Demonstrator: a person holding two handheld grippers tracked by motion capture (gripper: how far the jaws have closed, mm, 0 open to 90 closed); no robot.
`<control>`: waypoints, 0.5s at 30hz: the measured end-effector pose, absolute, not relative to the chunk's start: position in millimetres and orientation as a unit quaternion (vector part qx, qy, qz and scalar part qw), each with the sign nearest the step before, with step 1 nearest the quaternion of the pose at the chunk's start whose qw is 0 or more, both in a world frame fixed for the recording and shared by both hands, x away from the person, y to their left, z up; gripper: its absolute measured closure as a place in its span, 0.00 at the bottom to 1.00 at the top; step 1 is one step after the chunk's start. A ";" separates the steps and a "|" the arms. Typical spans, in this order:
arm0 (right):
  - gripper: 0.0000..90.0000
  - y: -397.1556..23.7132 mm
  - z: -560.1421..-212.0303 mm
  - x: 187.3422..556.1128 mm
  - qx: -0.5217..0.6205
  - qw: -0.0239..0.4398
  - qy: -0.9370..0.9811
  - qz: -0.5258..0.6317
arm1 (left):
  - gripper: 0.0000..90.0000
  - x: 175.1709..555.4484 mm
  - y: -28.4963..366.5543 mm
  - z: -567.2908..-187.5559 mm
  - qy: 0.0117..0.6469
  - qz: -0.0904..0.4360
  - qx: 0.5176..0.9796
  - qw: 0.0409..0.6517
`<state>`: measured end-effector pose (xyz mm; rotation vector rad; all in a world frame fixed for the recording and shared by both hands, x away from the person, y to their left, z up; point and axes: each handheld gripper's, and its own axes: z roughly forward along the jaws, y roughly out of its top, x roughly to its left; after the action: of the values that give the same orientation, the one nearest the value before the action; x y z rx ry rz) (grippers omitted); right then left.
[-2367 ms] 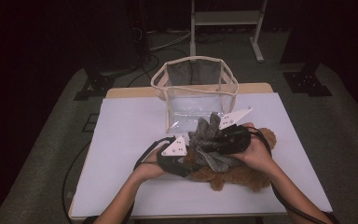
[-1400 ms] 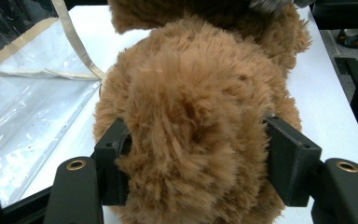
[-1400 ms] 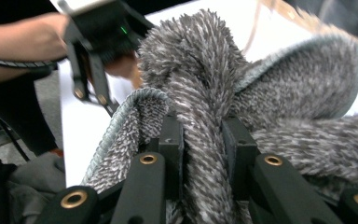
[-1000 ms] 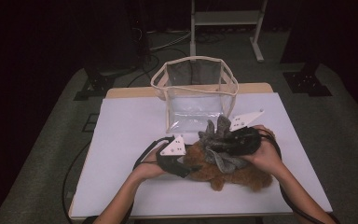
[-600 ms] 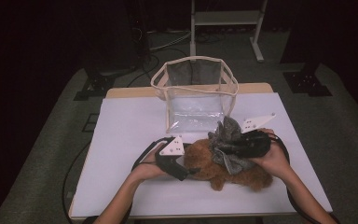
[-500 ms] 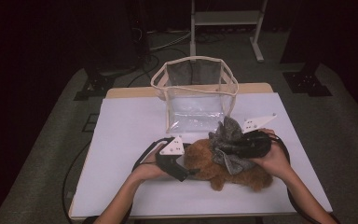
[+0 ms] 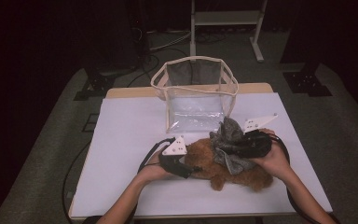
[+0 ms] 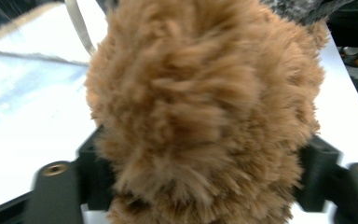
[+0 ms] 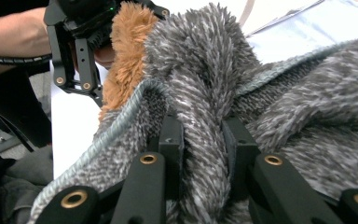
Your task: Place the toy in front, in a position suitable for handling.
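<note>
A brown plush toy (image 7: 223, 176) lies on the white table (image 7: 130, 126), near the front edge. My left gripper (image 7: 192, 169) holds the toy's left end. Its jaws have just been closing, and brown fur (image 8: 200, 107) bulges between them, pressed from both sides. My right gripper (image 7: 235, 148) is over the toy's middle, shut on a fold of grey fuzzy cloth (image 7: 228, 135). In the right gripper view the cloth (image 9: 200, 79) is pinched between the two black jaws, with the toy (image 9: 126, 51) and the left gripper (image 9: 77, 51) beyond it.
A see-through bag (image 7: 193, 100) with beige trim stands open behind the toy, near the far edge of the table. Cables trail from both grippers across the table. A metal stand (image 7: 223, 18) is on the floor beyond.
The right gripper has drawn the grey cloth to the right across the toy. The left hand has stayed at the toy's left end.
</note>
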<state>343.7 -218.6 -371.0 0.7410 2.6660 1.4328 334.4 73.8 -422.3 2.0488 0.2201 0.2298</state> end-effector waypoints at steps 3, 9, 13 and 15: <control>0.81 -218.4 -367.9 345.2 0.241 0.004 0.847 0.473 | 0.38 332.4 76.2 -410.4 0.088 0.101 0.844 0.519; 0.82 -213.1 -350.8 347.0 0.235 -0.003 0.826 0.512 | 0.41 328.2 91.0 -369.1 0.074 0.124 0.834 0.533; 0.82 -203.8 -333.9 349.2 0.220 -0.011 0.807 0.548 | 0.43 322.4 104.8 -331.6 0.055 0.154 0.835 0.525; 0.82 -196.8 -326.0 350.1 0.213 -0.014 0.799 0.562 | 0.44 319.6 111.4 -314.2 0.051 0.167 0.834 0.524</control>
<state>350.1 -196.8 -326.0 0.6753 2.5334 1.7810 319.6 111.4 -314.2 1.9953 0.1213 0.3997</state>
